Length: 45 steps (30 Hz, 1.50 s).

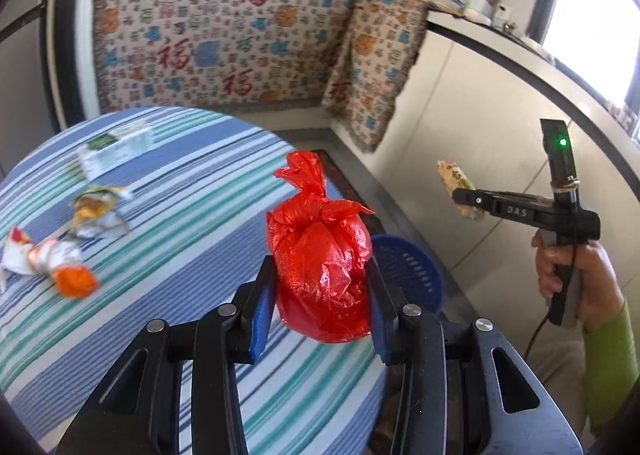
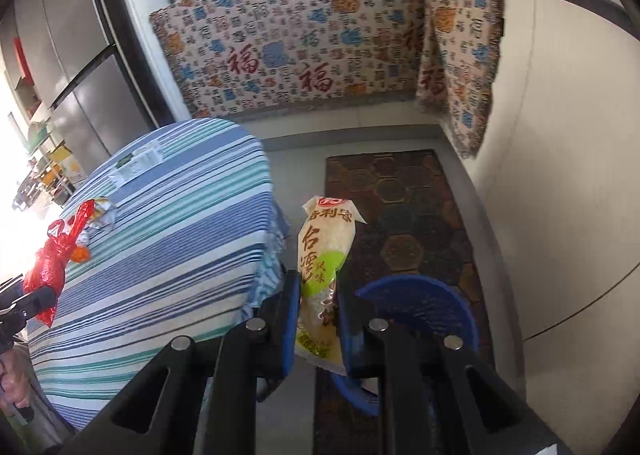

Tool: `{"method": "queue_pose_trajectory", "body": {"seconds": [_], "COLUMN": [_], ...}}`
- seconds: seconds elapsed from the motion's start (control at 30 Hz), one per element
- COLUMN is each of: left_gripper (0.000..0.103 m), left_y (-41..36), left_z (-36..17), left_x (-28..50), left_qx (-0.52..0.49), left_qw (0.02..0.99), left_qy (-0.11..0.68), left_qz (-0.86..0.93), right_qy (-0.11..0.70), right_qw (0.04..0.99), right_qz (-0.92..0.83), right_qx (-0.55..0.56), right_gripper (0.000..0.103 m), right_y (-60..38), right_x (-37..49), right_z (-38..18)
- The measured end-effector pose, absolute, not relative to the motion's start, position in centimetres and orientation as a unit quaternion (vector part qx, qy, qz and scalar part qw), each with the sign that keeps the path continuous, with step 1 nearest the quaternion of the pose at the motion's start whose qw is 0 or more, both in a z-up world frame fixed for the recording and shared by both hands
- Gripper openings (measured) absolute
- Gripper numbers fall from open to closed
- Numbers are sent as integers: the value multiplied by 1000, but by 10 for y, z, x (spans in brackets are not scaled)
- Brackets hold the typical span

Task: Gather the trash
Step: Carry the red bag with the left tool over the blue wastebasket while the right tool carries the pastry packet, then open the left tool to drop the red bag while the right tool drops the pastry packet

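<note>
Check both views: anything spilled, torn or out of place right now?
No spill shows. Crumpled wrappers and an orange-ended packet lie scattered on the striped table, uncollected. The left tongs grip the red bag; the right tongs grip a snack packet.

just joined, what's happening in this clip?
A person is clearing trash off a striped table with two handheld grippers. The left gripper is clamped on a knotted red plastic bag. The right gripper holds a snack packet above the blue basket on the floor. Several crumpled wrappers and a flat packet are left on the table.
</note>
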<state>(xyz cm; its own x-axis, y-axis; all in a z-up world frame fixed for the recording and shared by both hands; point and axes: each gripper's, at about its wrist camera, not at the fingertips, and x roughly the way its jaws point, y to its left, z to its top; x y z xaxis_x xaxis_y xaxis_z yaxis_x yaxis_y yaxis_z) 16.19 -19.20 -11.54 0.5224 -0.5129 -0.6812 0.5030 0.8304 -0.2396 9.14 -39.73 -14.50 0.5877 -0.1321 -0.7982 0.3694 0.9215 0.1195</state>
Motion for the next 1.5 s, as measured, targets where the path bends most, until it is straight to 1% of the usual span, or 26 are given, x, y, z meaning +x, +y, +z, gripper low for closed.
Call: {"method": "queue_pose_trajectory", "body": {"seconds": [0.1, 0.23, 0.47, 0.7, 1.17, 1.27, 1.3, 1.33, 1.37, 1.4, 1.5], "left_gripper": [41, 41, 41, 41, 42, 45, 50, 55, 68, 75, 75], "left_y": [-251, -314, -380, -415, -436, -444, -446, -448, -449, -449, -442], "left_z": [-116, -132, -172, -202, -233, -241, -245, -248, -252, -254, -253], "left_x": [164, 172, 191, 202, 205, 210, 211, 213, 215, 216, 218], "left_qx": [9, 24, 27, 48, 70, 75, 77, 80, 82, 83, 72], "left_qw": [859, 841, 813, 799, 792, 787, 785, 785, 785, 787, 793], "left_qy": [394, 412, 443, 459, 473, 476, 478, 480, 483, 484, 486], "left_qz": [-326, -351, -378, -385, -380, -385, -386, -384, -379, -373, -362], "right_qy": [430, 431, 449, 461, 450, 452, 451, 449, 443, 439, 424], "right_qw": [874, 862, 846, 836, 835, 832, 832, 831, 832, 833, 839], "right_qz": [-175, -190, -193, -200, -192, -193, -194, -197, -203, -206, -214], "right_qx": [145, 186, 211, 222, 251, 258, 259, 262, 265, 268, 266], "right_gripper": [18, 18, 18, 18, 20, 21, 27, 44, 52, 56, 56], "right_y": [-427, -461, -496, -518, -528, -529, -529, -530, -531, -532, -533], "right_x": [78, 58, 49, 41, 45, 47, 48, 48, 47, 45, 40], "right_z": [-154, -179, -204, -219, -222, -225, -226, -226, -224, -223, -216]}}
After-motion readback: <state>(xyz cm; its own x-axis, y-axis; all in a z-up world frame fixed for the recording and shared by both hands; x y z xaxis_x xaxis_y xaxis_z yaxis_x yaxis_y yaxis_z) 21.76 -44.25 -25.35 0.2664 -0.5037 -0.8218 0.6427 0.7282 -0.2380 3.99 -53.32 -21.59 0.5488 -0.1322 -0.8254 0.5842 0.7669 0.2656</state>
